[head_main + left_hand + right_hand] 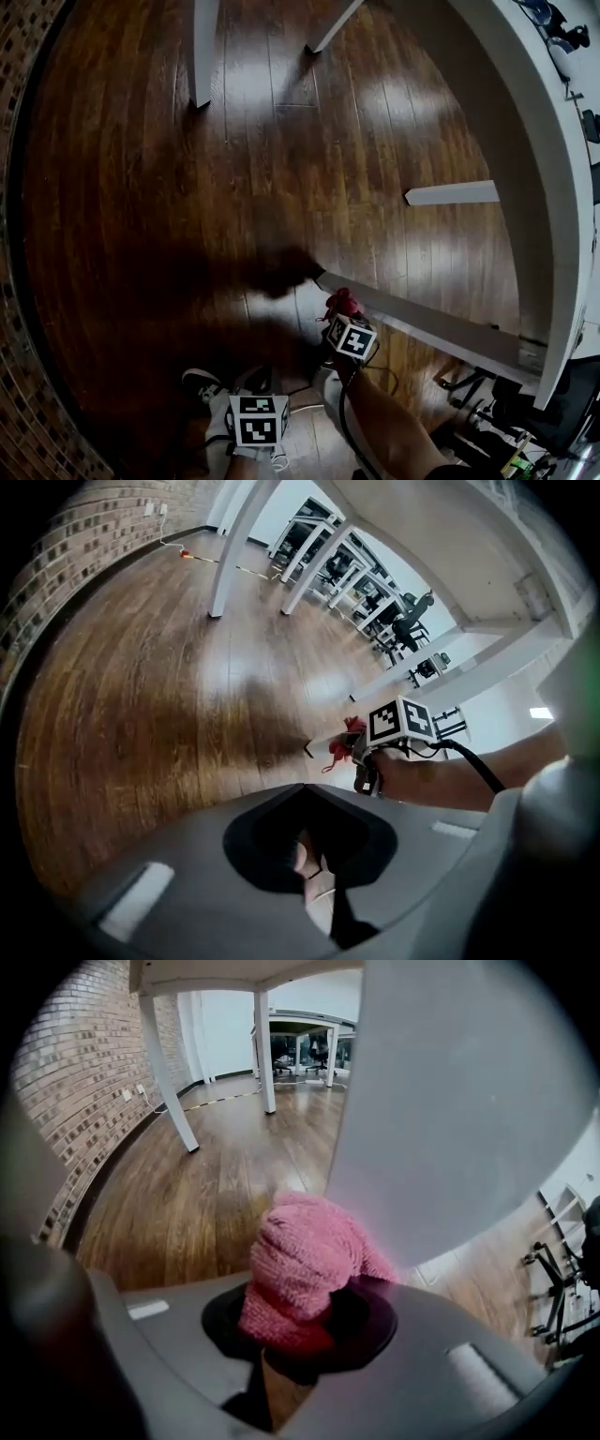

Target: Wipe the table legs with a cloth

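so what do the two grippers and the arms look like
Both the left gripper and the right gripper carry a white cube with black square markers, and in their own views each has a grey body round a dark opening. A black cable runs from the right one along the forearm, which shows no sleeve.

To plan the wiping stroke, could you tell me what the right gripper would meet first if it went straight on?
Probably the table leg: the pink cloth clamped in the right gripper appears to press against it, though depth is unclear. Left of it lies wooden floor.
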### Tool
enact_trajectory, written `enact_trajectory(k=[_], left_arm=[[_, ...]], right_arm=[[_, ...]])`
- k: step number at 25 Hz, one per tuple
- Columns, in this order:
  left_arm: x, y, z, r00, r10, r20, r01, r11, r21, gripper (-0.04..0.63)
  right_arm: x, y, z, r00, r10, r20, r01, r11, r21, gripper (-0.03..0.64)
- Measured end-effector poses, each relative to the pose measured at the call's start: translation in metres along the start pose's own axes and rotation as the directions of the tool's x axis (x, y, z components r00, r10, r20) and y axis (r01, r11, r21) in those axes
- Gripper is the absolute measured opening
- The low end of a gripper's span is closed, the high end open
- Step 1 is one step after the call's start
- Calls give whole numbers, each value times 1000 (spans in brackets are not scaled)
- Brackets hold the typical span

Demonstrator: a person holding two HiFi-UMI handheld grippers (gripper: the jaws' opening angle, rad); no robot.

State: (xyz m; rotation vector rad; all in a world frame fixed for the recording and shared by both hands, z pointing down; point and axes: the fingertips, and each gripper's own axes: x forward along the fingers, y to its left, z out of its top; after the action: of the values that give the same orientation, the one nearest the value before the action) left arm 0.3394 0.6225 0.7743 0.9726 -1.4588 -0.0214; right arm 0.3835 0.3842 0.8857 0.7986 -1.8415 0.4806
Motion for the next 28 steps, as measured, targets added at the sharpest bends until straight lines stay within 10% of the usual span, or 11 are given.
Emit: enact_trajectory(k=[7, 21, 28], left_arm=[[34, 59, 5, 999, 35, -20, -31, 982, 186, -3], [75, 86, -9, 994, 29, -104, 5, 949, 314, -3], [55, 101, 3, 994, 94, -61, -81, 978, 192, -3]], right_arm=[[65, -1, -29, 1000, -10, -5, 10, 1000, -28, 77], [137, 3, -60, 1000, 6, -11, -6, 1000, -22, 77], [125, 2, -55, 999, -31, -26, 30, 998, -63, 77]])
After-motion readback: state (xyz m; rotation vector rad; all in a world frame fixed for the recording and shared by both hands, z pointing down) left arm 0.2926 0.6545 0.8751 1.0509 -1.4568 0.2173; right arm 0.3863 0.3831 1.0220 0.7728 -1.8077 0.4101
